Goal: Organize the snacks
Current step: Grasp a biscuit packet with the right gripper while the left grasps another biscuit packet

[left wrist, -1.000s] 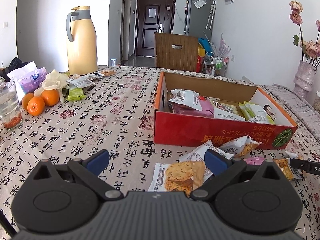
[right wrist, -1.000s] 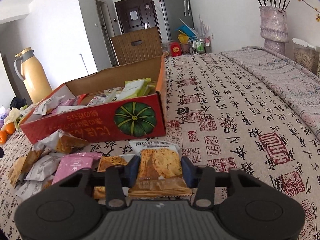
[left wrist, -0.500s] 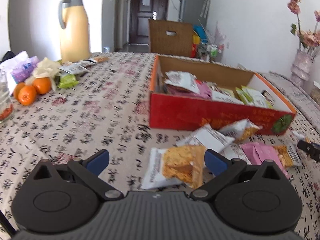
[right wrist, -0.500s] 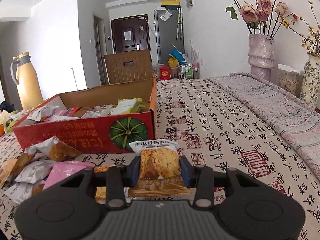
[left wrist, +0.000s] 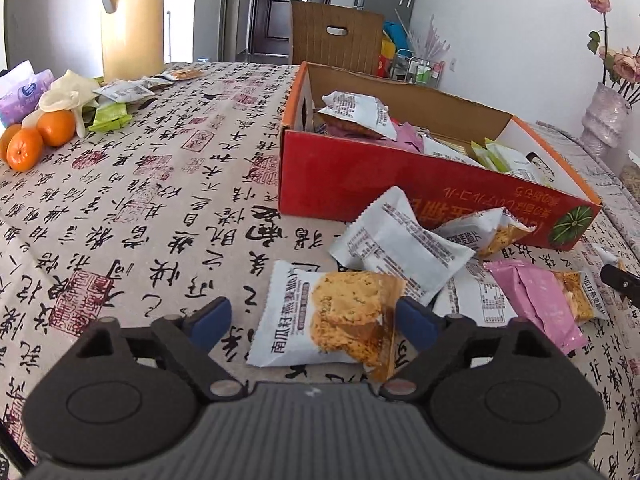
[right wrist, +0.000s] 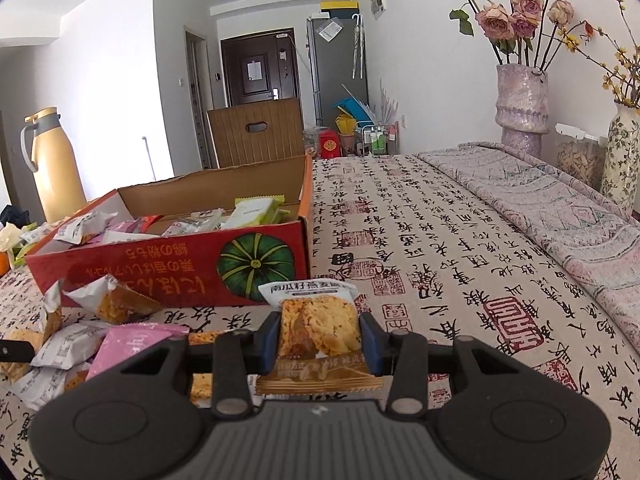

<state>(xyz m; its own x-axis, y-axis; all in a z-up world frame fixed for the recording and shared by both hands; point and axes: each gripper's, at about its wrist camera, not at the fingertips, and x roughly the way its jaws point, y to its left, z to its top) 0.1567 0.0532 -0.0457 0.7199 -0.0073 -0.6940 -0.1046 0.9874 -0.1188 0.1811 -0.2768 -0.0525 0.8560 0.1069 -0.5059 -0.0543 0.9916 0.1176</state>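
A red cardboard box (left wrist: 420,200) with a pumpkin print holds several snack packets; it also shows in the right wrist view (right wrist: 168,268). Loose packets lie in front of it. My left gripper (left wrist: 312,322) is open, its blue fingers either side of a white-and-orange oat cracker packet (left wrist: 332,316) lying on the tablecloth. My right gripper (right wrist: 320,340) is shut on a similar cracker packet (right wrist: 316,328), held above the table just right of the box's front corner.
A yellow thermos jug (left wrist: 132,20), oranges (left wrist: 40,140), a tissue pack and more packets sit at the far left. Flower vases (right wrist: 522,108) stand at the right. A pink packet (left wrist: 536,300) and white packets (left wrist: 400,240) lie by the box.
My left gripper has moved down and forward over the cracker packet, which now lies between its open fingers. My right gripper has lifted its held packet off the table.
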